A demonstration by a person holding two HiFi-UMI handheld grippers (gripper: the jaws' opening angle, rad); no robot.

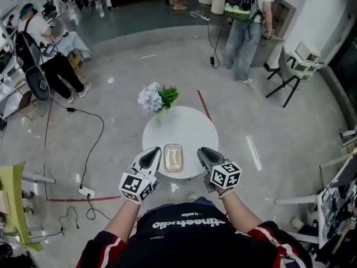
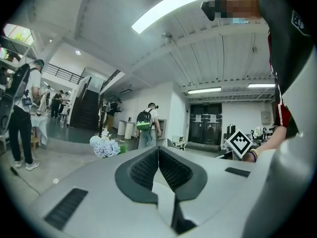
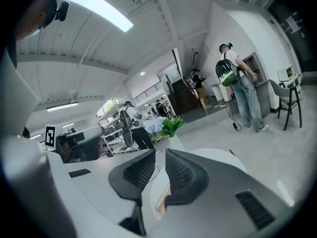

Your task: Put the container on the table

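A small rectangular clear container point(image 1: 173, 157) with pale contents lies flat on the round white table point(image 1: 187, 127), near its front edge. My left gripper point(image 1: 152, 157) hovers just left of the container, and its jaws meet at the tips with nothing between them point(image 2: 158, 151). My right gripper point(image 1: 205, 153) hovers just right of the container, apart from it. The right jaws stand a narrow gap apart point(image 3: 159, 158) and hold nothing. A sliver of the container point(image 3: 163, 200) shows low between them.
A bunch of pale blue flowers with green leaves point(image 1: 157, 97) stands at the table's far edge. Cables and a power strip point(image 1: 86, 192) lie on the floor at the left. A person with a backpack point(image 1: 245, 21) stands at the back right, and folding chairs point(image 1: 293, 71) beside them.
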